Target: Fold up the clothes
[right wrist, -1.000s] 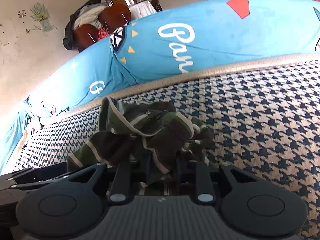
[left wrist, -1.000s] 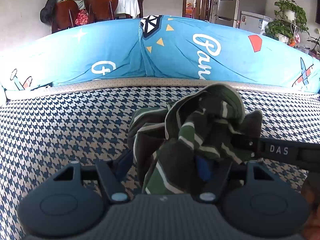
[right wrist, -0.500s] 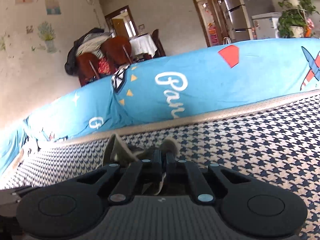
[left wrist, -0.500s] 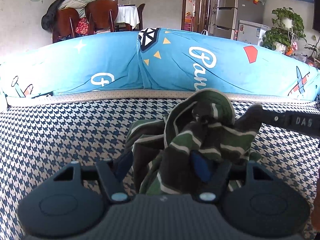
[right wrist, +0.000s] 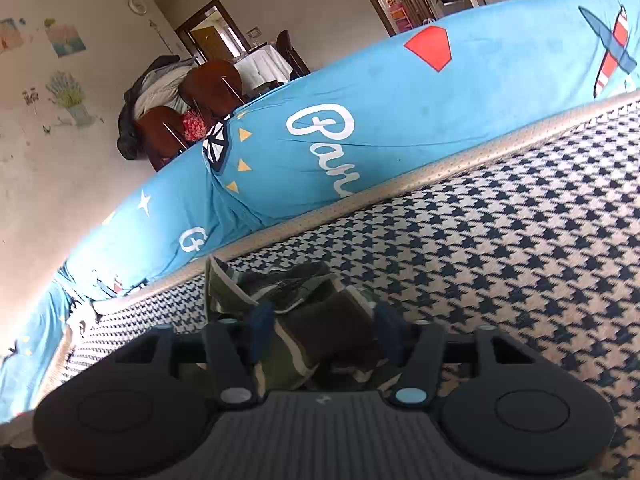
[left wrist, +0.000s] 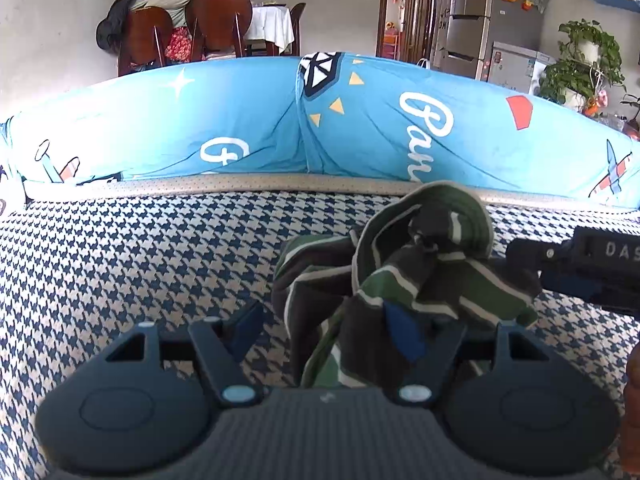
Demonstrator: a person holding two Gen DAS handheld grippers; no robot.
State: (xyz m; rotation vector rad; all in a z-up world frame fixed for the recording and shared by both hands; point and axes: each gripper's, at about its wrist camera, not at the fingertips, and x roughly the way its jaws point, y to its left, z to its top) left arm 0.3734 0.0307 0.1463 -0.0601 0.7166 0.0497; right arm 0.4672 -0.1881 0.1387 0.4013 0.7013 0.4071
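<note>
A green and dark striped garment (left wrist: 400,280) lies bunched on the houndstooth sofa seat (left wrist: 140,260). My left gripper (left wrist: 324,316) is low over it, its jaws opening a little. The cloth drapes over the right finger, and the left pad (left wrist: 246,326) is bare with seat showing beside it. In the right wrist view, my right gripper (right wrist: 322,316) has its jaws opening, with the garment (right wrist: 304,344) lying loose between the pads. The right gripper's finger (left wrist: 560,254) reaches into the garment's right side in the left wrist view.
A long blue printed cushion (left wrist: 360,132) forms the sofa back behind the garment (right wrist: 380,120). Beyond it stand wooden chairs (left wrist: 180,28), a fridge (left wrist: 468,20) and potted plants (left wrist: 580,68). A person's hand (left wrist: 632,400) shows at the right edge.
The right gripper's jaws closed tight on a fold of the garment, then spread apart. The right gripper rolled and drew slightly right. The left gripper stayed in place.
</note>
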